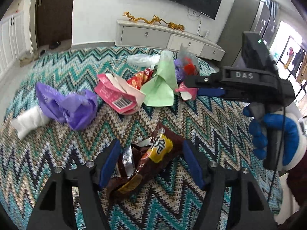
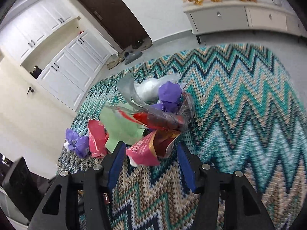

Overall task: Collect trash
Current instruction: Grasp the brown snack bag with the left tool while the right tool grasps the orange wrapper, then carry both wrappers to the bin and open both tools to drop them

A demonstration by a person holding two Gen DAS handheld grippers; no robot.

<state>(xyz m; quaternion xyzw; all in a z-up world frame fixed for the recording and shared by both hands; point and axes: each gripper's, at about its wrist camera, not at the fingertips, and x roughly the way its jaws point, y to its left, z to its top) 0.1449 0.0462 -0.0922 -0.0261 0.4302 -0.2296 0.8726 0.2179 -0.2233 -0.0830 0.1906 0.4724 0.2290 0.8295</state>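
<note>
The left gripper [image 1: 150, 162] hangs over a zigzag rug [image 1: 211, 118] with its blue pads spread apart; a brown snack wrapper [image 1: 145, 161] lies between them, and neither pad presses on it. Only the left wrist view shows this wrapper. That view also takes in the right gripper [image 1: 193, 88] from the side, held in a blue-gloved hand [image 1: 272, 134], its tip at a small pink scrap in the trash pile.

The right wrist view shows what the side view cannot: the right gripper [image 2: 151, 160] has its pads apart, with the torn pink packet [image 2: 144, 151] lying between them, untouched (as far as the blur allows). Behind it sit a green paper [image 2: 119, 128], a purple bag [image 2: 169, 94] and clear plastic [image 2: 149, 89].

In the left view, a pink barcode carton [image 1: 117, 95] and another purple bag [image 1: 71, 105] lie left of the pile.
</note>
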